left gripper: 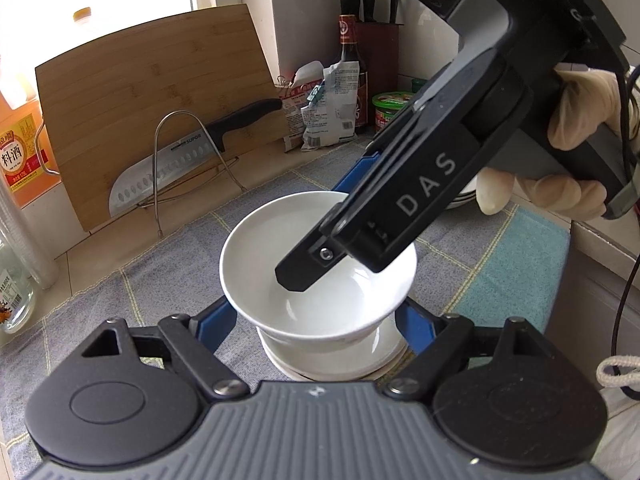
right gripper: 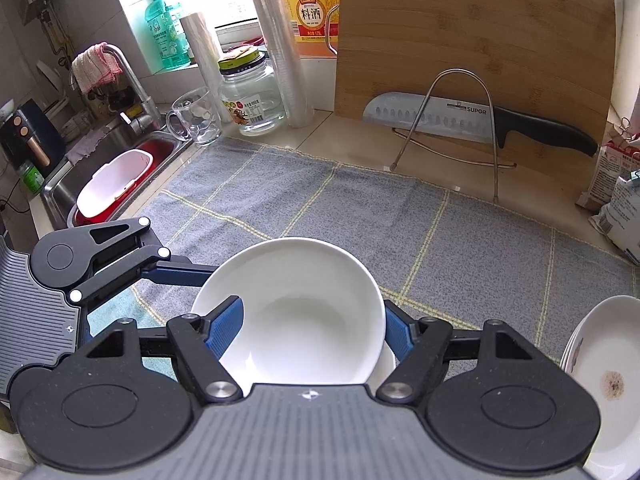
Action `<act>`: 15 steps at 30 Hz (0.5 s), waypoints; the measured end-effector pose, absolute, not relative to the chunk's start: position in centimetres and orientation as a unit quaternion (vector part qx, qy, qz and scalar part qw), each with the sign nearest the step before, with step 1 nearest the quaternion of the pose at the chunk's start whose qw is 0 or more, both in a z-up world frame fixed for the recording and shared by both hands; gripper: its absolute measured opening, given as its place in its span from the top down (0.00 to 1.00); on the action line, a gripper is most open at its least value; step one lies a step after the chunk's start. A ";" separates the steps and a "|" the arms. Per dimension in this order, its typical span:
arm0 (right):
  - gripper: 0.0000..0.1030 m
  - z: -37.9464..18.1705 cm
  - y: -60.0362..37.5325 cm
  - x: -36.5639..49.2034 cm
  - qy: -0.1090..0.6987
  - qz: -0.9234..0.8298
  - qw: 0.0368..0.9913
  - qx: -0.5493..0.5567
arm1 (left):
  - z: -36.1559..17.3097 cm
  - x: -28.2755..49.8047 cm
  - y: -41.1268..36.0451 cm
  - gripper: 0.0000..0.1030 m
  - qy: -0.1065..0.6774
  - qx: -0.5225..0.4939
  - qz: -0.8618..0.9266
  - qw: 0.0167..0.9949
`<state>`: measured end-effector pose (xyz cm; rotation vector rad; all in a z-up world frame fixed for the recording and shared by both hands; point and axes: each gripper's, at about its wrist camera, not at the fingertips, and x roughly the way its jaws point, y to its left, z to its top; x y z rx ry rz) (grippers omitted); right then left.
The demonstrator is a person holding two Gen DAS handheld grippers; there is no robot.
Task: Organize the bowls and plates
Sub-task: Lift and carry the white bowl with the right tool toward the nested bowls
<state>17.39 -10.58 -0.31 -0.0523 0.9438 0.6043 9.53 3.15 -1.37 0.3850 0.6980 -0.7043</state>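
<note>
A white bowl [left gripper: 280, 264] sits nested on top of another white bowl [left gripper: 320, 354] on the grey checked cloth. My right gripper [left gripper: 320, 236] comes in from the upper right, one finger inside the top bowl [right gripper: 300, 312] and the other outside its far wall. Its jaws stand about the rim; contact is unclear. My left gripper [left gripper: 316, 320] is open, its blue fingers [left gripper: 218, 322] on either side of the lower bowl. A stack of white plates [right gripper: 612, 364] lies to the right; the top one has a brown stain.
A bamboo cutting board [right gripper: 472, 64] and a cleaver on a wire rack [right gripper: 452, 120] stand at the back. Sauce bottles, a knife block [left gripper: 376, 40] and packets fill the right corner. A sink with a red basin [right gripper: 116, 184], a glass mug and a jar are at the left.
</note>
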 end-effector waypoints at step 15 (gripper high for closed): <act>0.24 -2.5 -11.4 17.1 0.467 0.276 0.840 -0.020 | -2.4 10.0 2.2 0.17 0.355 0.201 -0.342 0.847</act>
